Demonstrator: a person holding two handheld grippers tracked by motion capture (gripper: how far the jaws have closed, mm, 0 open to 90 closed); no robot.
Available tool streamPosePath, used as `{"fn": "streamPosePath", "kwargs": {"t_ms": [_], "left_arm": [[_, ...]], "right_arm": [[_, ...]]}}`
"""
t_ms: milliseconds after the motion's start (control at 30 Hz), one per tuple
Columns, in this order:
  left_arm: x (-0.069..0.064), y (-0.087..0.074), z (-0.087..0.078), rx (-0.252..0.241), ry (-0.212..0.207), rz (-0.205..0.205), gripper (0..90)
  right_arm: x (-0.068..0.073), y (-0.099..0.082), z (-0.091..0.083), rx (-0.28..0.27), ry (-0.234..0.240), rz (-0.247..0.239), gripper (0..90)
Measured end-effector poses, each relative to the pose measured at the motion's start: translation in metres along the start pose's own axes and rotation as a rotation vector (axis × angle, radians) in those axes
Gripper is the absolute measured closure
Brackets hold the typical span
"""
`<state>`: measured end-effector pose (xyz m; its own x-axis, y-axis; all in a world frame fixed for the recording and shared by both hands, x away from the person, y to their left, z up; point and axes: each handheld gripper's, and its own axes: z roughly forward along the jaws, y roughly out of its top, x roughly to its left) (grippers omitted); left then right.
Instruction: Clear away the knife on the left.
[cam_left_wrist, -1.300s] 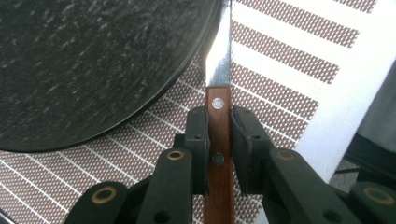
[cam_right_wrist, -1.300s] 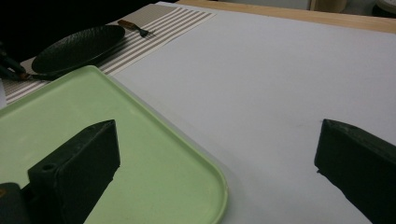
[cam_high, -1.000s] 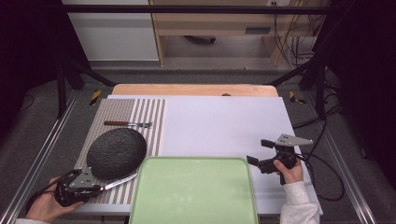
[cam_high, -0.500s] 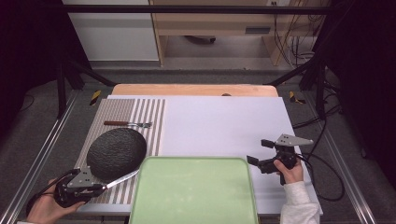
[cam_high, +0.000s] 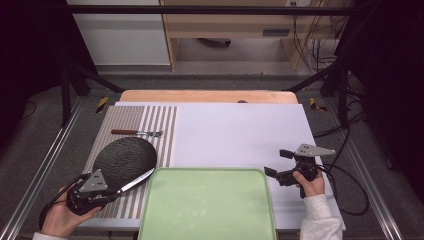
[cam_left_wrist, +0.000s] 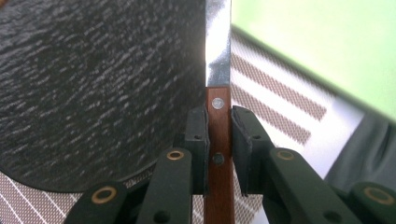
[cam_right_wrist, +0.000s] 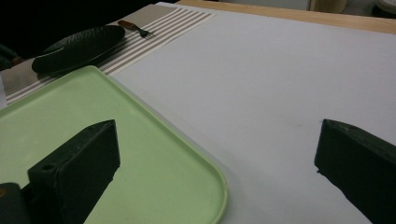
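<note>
A white sheet (cam_high: 240, 135) is seen covering most of the table, and every place below is given from the green tray (cam_high: 207, 205), which lies at the near edge of that sheet. To the left of the tray a striped placemat (cam_high: 152, 125) is laid out. On the mat, just beyond the tray's left far corner, a dark oval plate (cam_high: 125, 159) is set; beyond the plate, farther from the tray, a small fork (cam_high: 137, 132) with a wooden handle is seen lying flat.

The right gripper (cam_high: 272, 172) is held just off the tray's right far corner, above the white sheet, its jaws spread wide with nothing between them. The left gripper (cam_high: 112, 192) is held off the tray's left side, and its jaws are pressed onto the brown wooden handle of a knife (cam_left_wrist: 218, 135). The knife's blade is pointed toward the tray's left far corner, along the near edge of the plate.
</note>
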<state>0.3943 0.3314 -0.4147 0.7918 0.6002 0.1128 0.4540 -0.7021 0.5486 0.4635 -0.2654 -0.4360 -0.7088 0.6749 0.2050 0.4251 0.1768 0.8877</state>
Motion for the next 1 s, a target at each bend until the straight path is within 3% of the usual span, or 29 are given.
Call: {"fn": "streamPosePath", "kwargs": {"t_ms": [400,533,600,1000], "left_arm": [[-0.009,0.022,0.003,-0.043,0.012,-0.070,76.8],[-0.013,0.029,0.006,-0.064,0.006,-0.110,76.8],[-0.014,0.030,0.006,-0.064,0.004,-0.108,76.8],[-0.030,0.045,0.013,-0.077,0.030,-0.190,76.8]], "right_arm": [[0.000,0.000,0.000,0.000,0.000,0.000,0.6],[0.000,0.000,0.000,0.000,0.001,0.000,0.6],[0.000,0.000,0.000,0.001,-0.001,-0.002,0.5],[0.000,0.000,0.001,0.004,-0.001,-0.002,0.5]]}}
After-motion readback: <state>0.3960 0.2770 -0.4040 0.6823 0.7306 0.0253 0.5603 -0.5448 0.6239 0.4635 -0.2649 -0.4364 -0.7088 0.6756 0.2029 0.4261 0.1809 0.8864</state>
